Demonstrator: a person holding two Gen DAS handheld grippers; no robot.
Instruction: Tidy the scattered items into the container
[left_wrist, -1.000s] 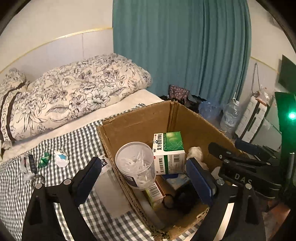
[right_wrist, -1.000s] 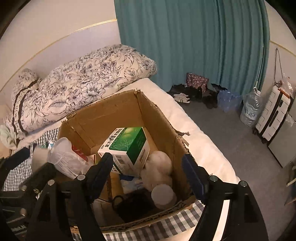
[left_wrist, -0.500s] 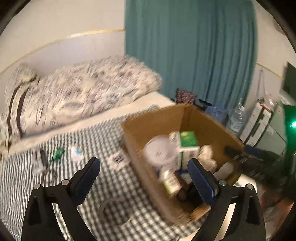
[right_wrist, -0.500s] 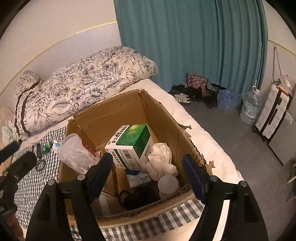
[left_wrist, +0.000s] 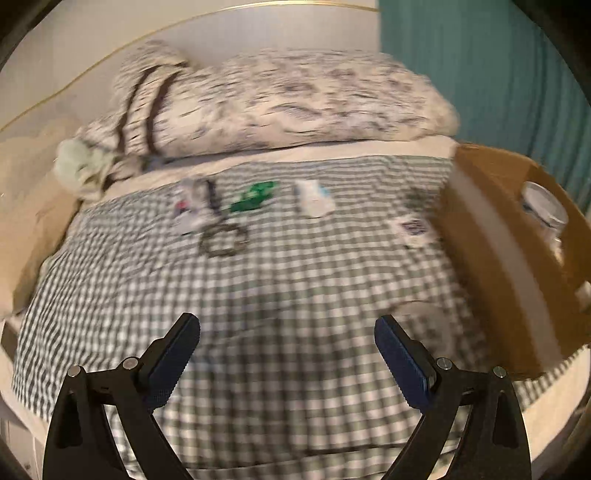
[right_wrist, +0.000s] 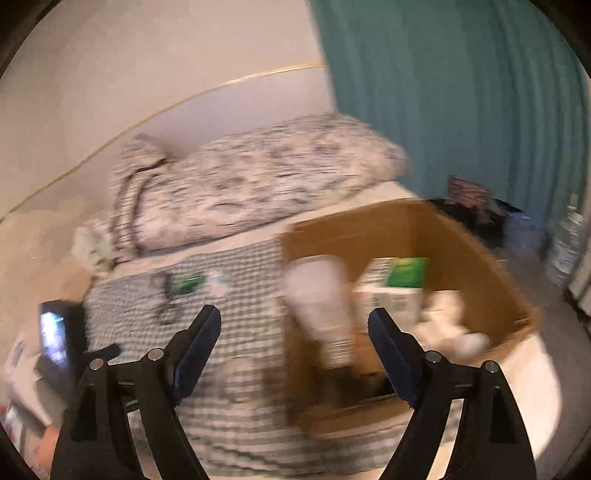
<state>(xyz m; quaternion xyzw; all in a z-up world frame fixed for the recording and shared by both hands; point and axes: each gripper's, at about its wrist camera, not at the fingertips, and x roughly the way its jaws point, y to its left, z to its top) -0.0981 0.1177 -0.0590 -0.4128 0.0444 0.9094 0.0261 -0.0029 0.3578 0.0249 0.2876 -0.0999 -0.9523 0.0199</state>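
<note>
The left gripper (left_wrist: 287, 345) is spread wide and empty above the checked blanket (left_wrist: 258, 295), touching nothing. The right gripper (right_wrist: 294, 334) is also wide apart with nothing between its jaws, which have just been opening further; it hangs over the near left corner of the cardboard box (right_wrist: 458, 236).

The box sits at the right edge of the bed, already holding a green-and-white carton (right_wrist: 397, 280) and a clear cup (right_wrist: 317, 295). Scattered items lie far across the blanket near the floral pillow (left_wrist: 288, 99): a key ring (left_wrist: 221, 240), a green wrapper (left_wrist: 255, 197), a white packet (left_wrist: 314, 197) and a small card (left_wrist: 413, 230) just beside the box wall. Between the left gripper and these things the blanket is bare.
</note>
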